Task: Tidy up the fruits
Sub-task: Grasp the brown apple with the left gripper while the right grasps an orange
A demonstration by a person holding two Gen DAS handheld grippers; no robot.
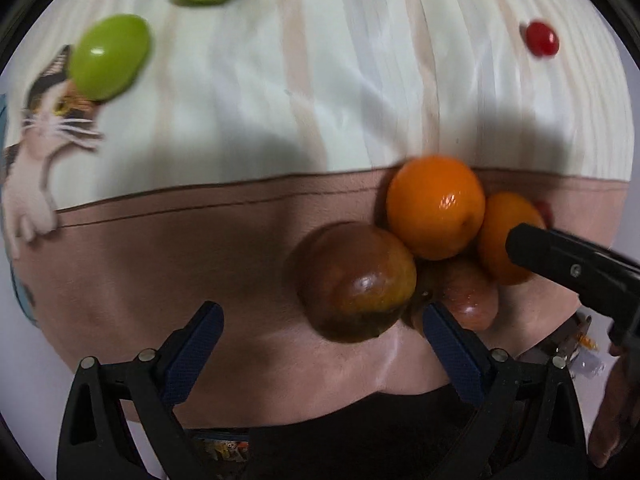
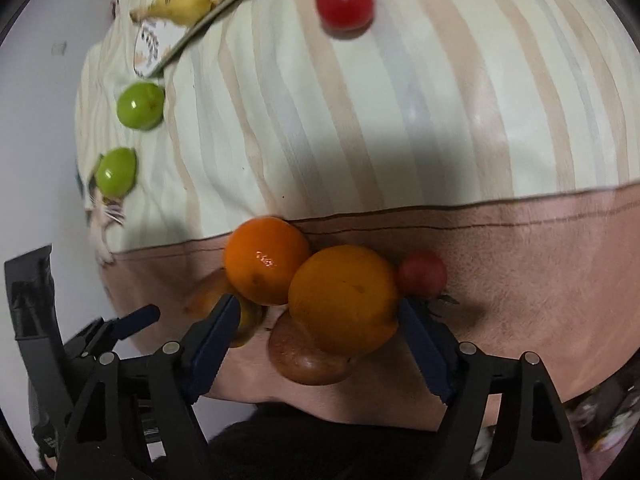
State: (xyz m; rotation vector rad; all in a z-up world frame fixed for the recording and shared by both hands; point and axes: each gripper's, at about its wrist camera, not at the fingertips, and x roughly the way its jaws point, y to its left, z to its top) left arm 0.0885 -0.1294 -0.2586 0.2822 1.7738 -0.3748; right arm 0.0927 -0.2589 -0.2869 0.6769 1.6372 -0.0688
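Observation:
Several fruits huddle on the brown band of the cloth (image 1: 160, 264). A dark red-green apple (image 1: 356, 280) lies between the fingers of my open left gripper (image 1: 320, 310), close to the right pad and not pinched. Behind it sit two oranges (image 1: 436, 208) (image 1: 508, 236) and a reddish apple (image 1: 468, 296). My right gripper (image 2: 317, 302) straddles the nearer orange (image 2: 344, 300). Its right pad is at the fruit's side and its left pad stands apart, so it is open. The other orange (image 2: 266, 266), the reddish apple (image 2: 308, 360) and a small red fruit (image 2: 422, 272) crowd around it.
On the striped cloth farther off lie two green fruits (image 2: 140, 108) (image 2: 116, 176) and a round red fruit (image 2: 344, 2). Bananas (image 2: 180, 4) rest on a plate (image 2: 152, 48) at the far left. A cat print (image 1: 40, 132) marks the cloth's left edge.

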